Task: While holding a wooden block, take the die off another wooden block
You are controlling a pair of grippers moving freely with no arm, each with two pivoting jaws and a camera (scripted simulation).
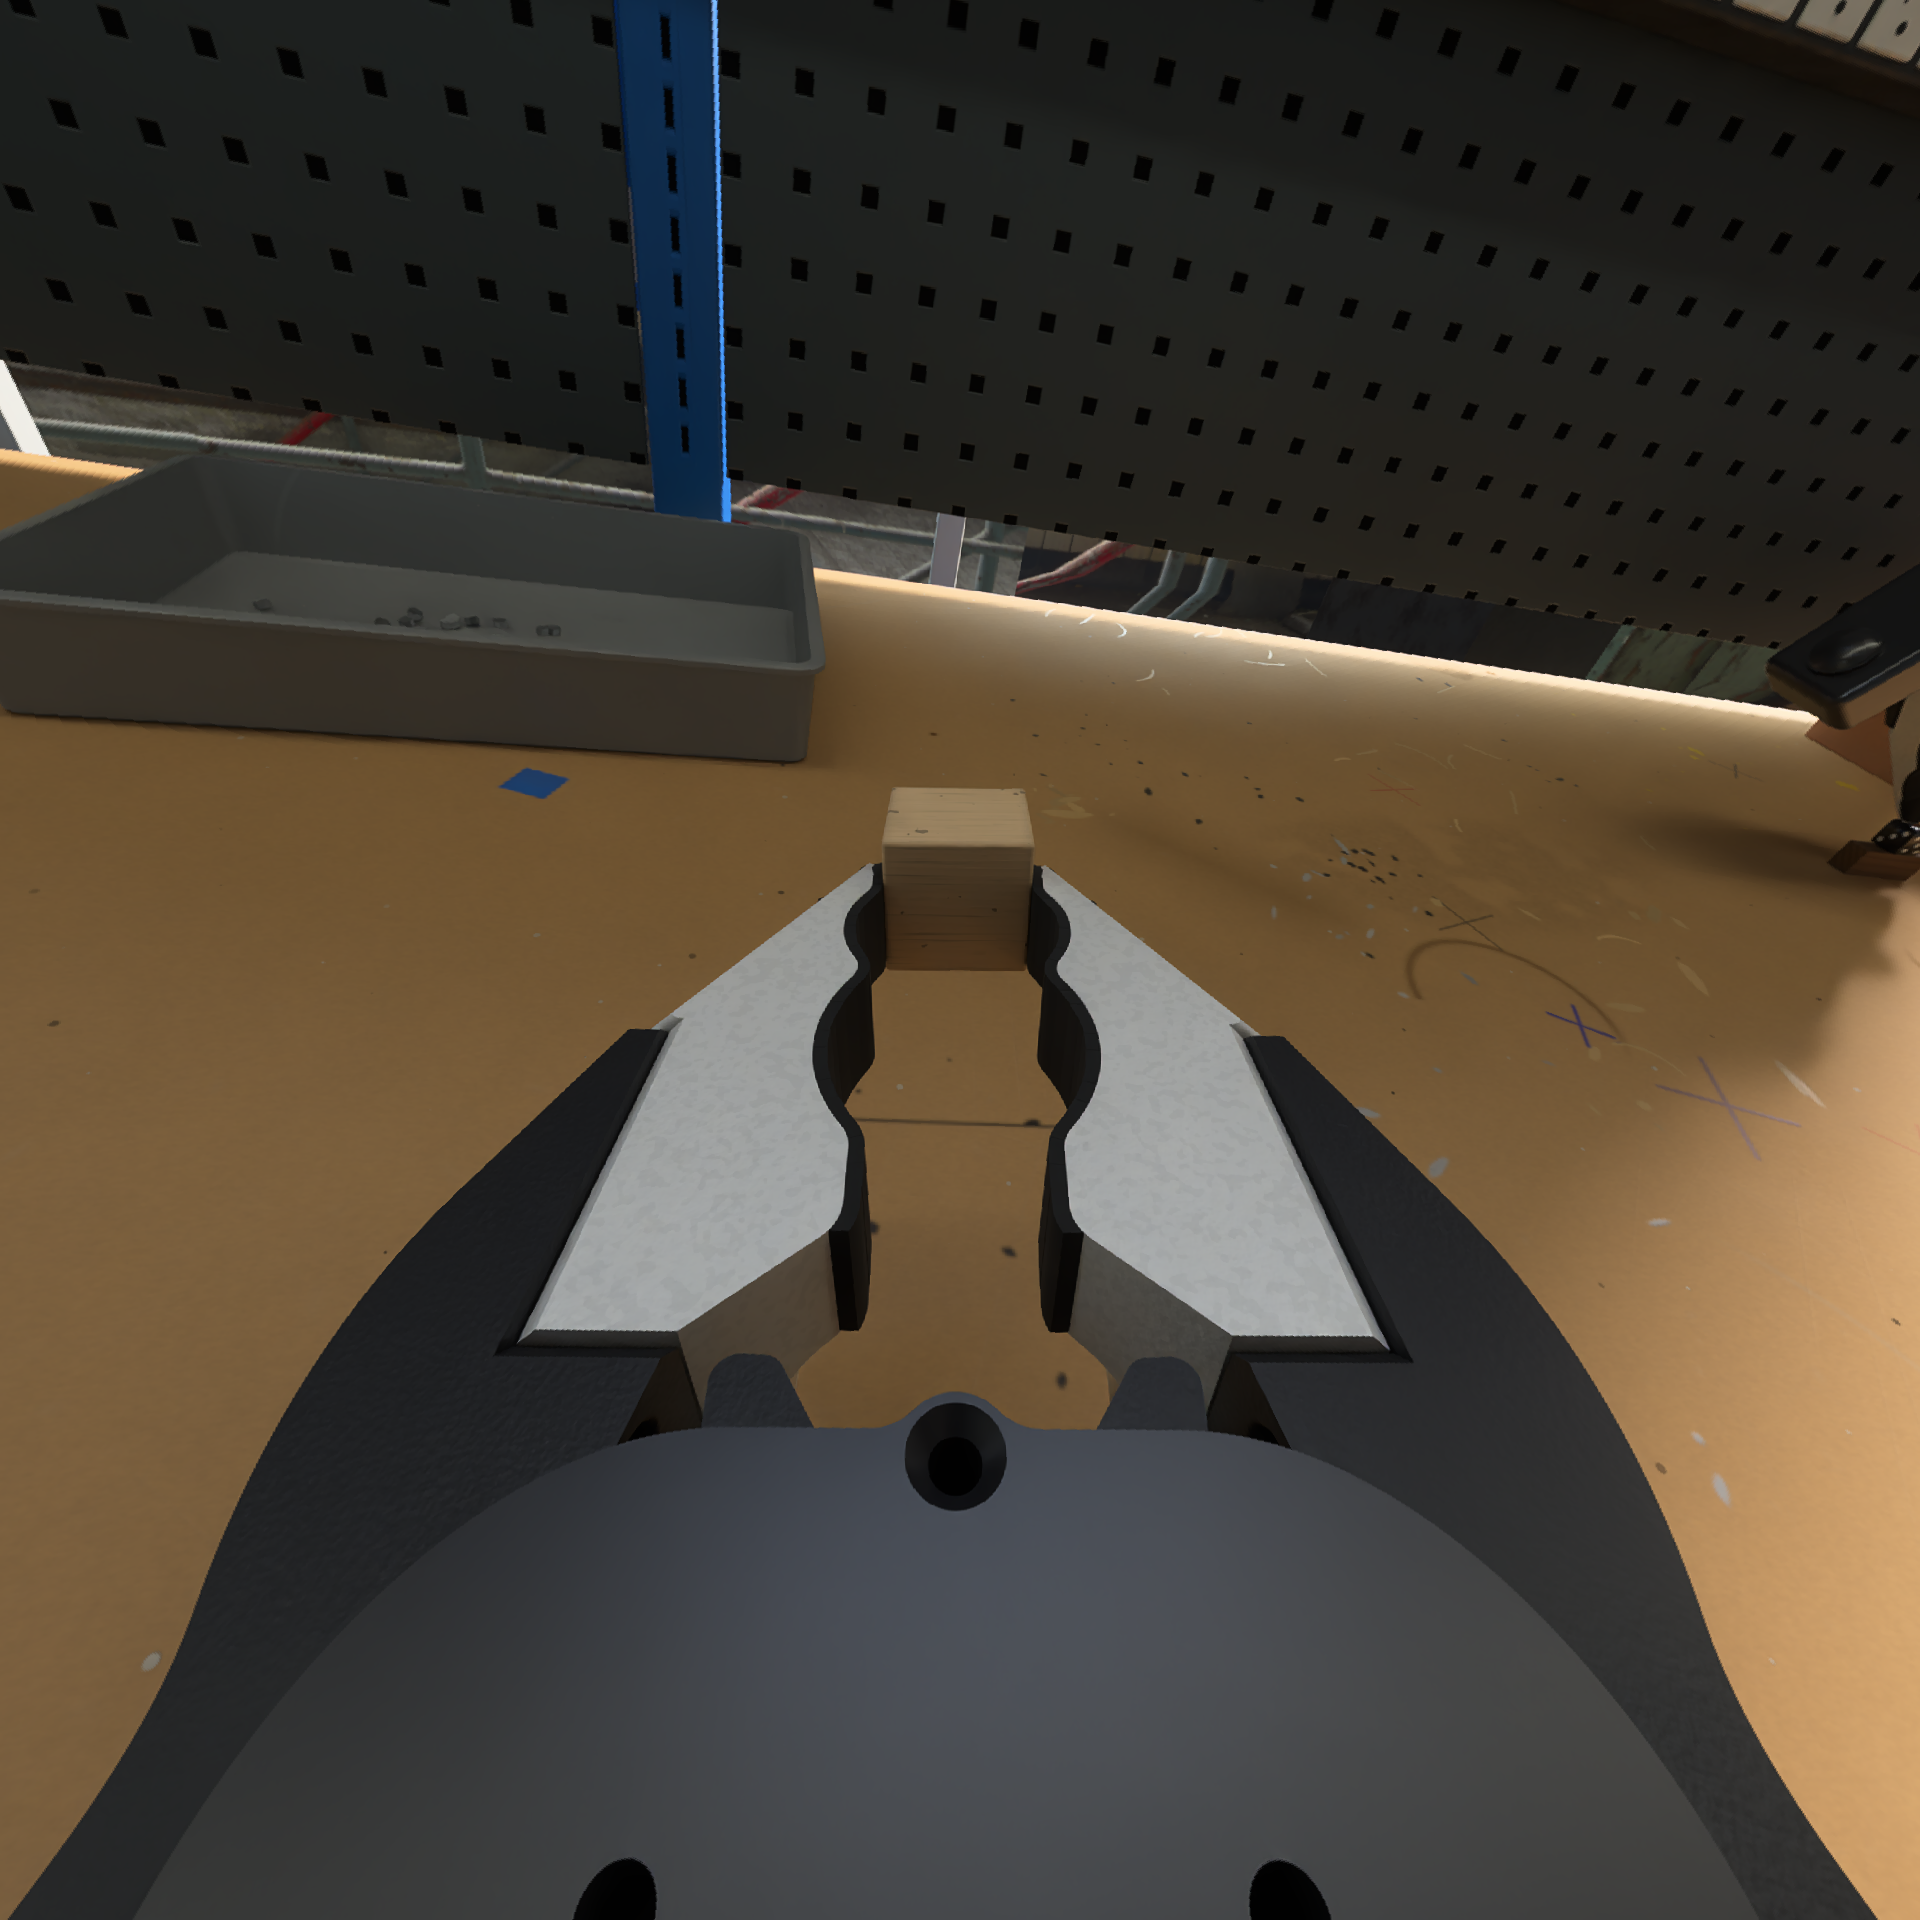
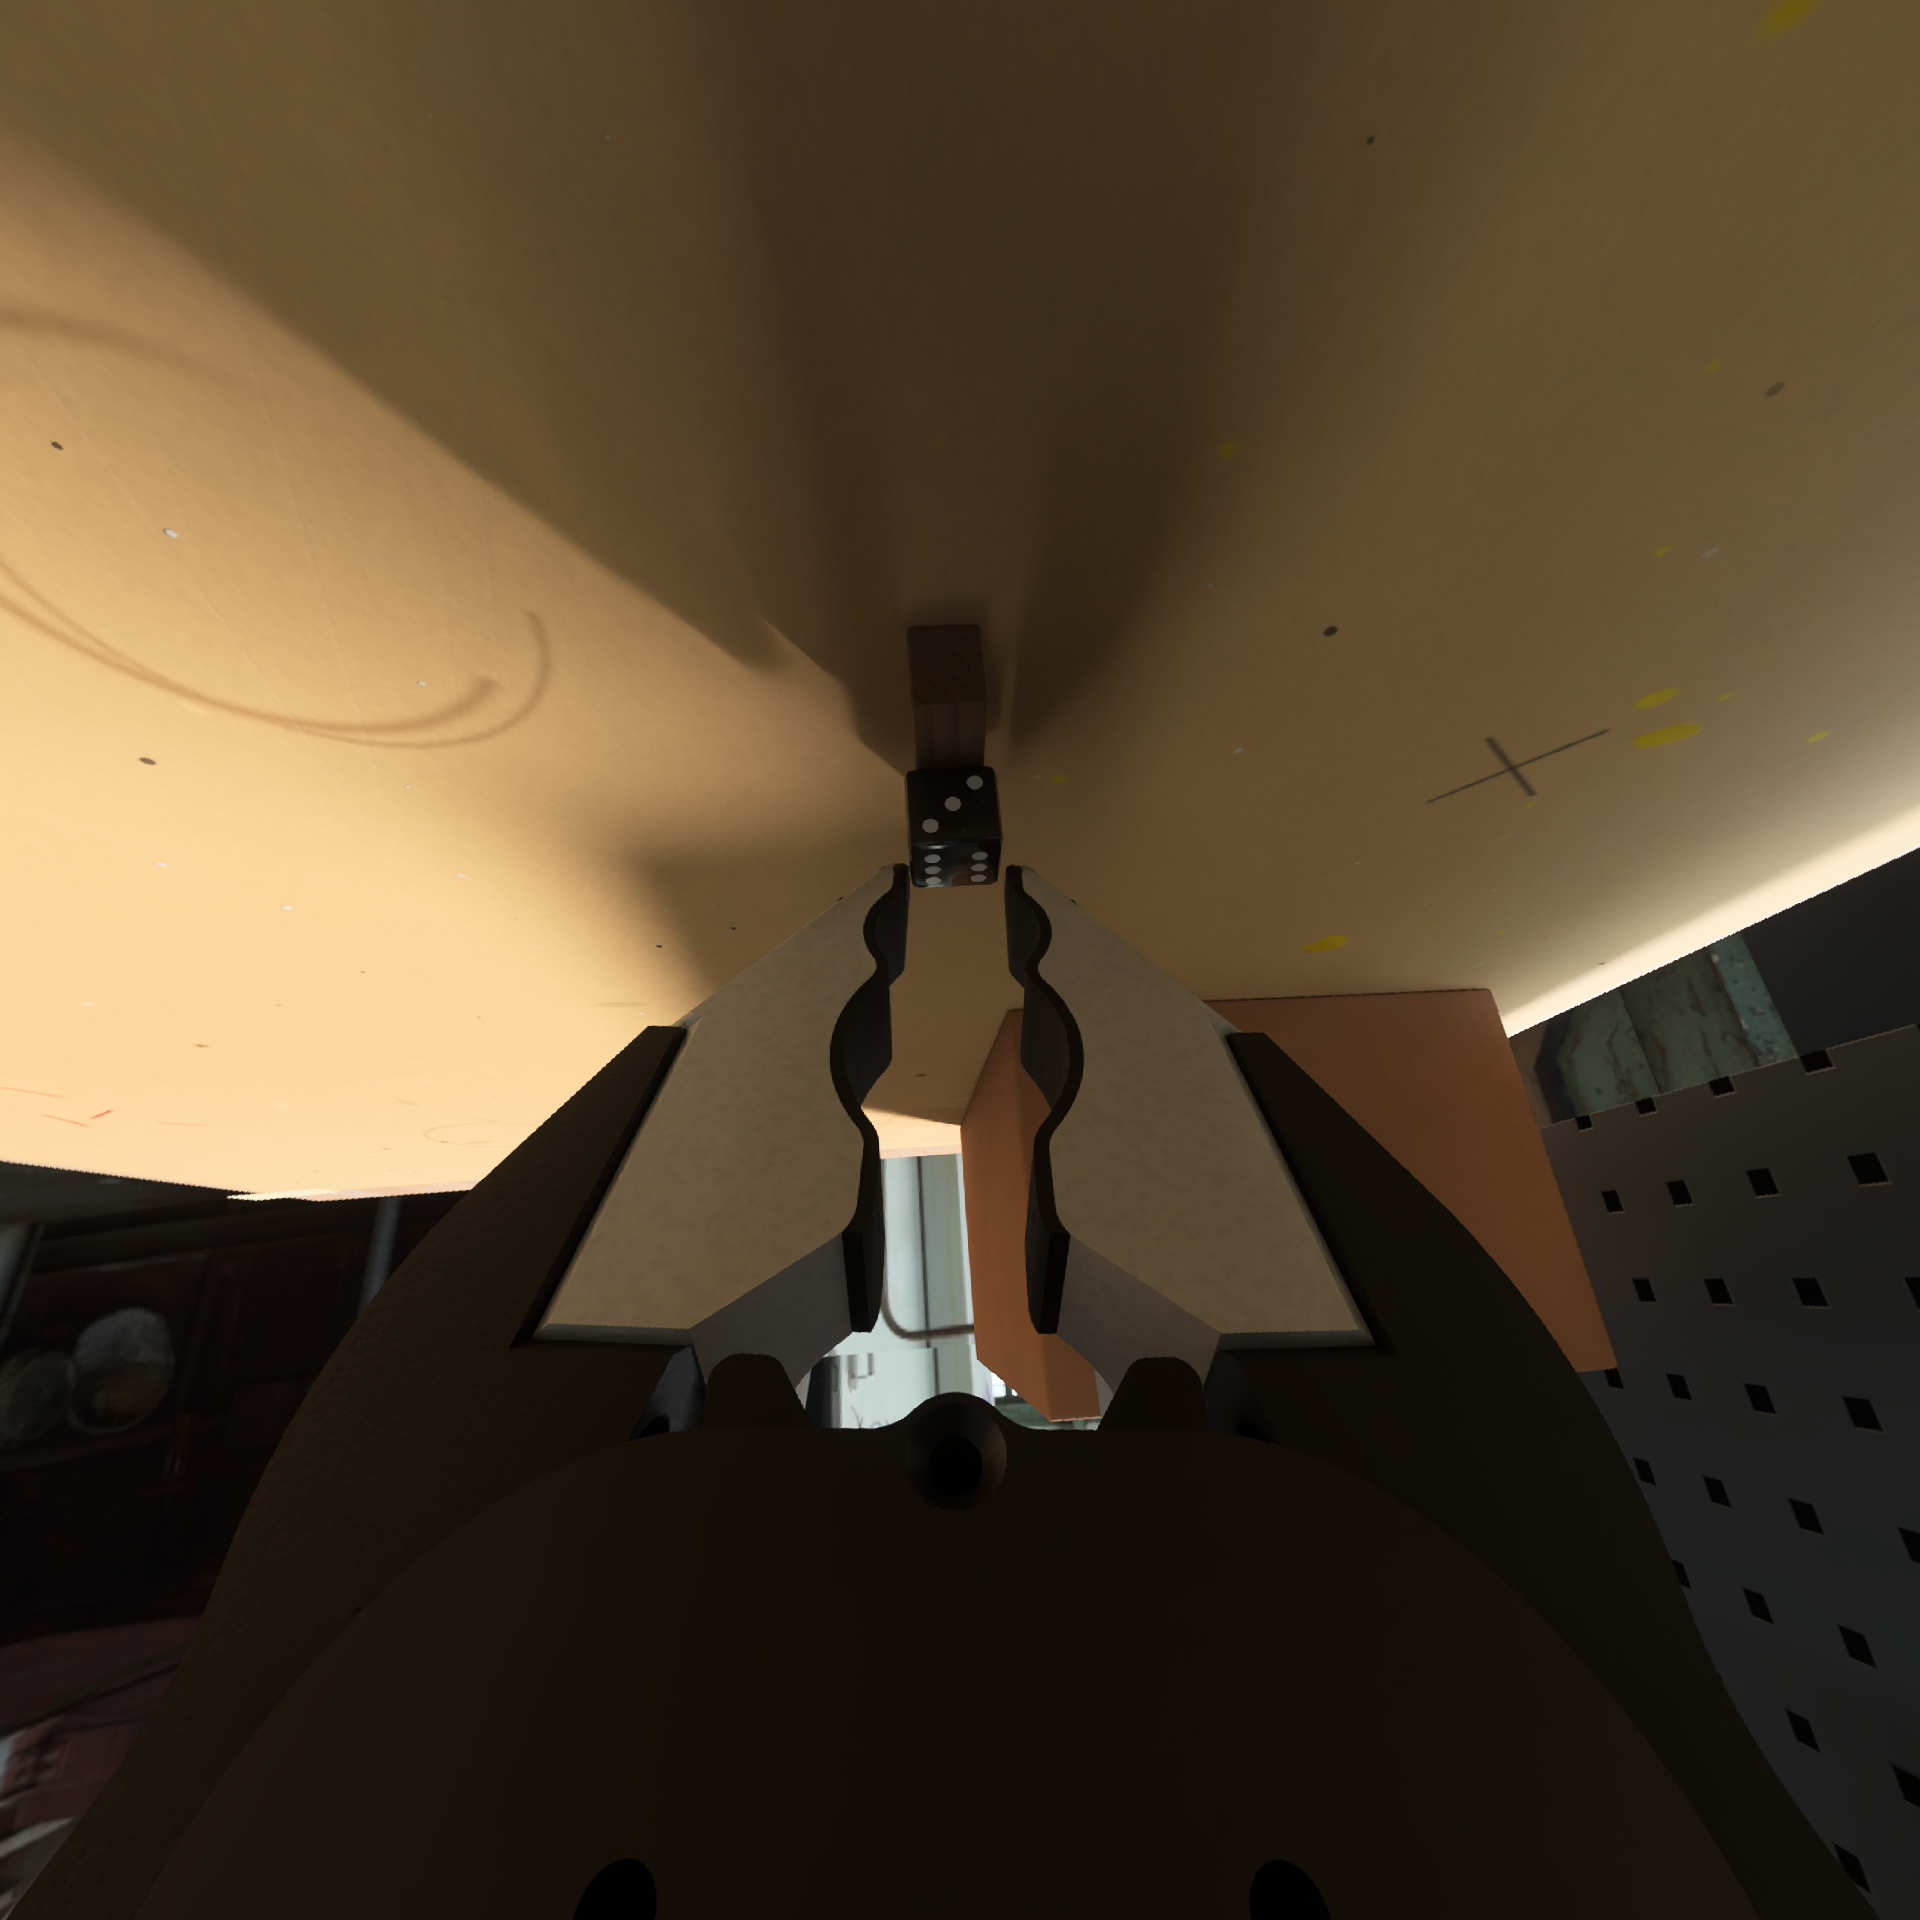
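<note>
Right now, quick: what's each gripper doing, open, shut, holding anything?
Left gripper: shut on the light wooden block.
Right gripper: open, fingertips either side of the black die, not clamped yet.

My left gripper [image 1: 957, 914] has bare tabletop [image 1: 1351, 1143] on both sides; the grey tray [image 1: 416, 686] blocks far left. Ahead of my right gripper [image 2: 956, 878], the die [image 2: 953, 826] fills the gap, table clear around it.
</note>
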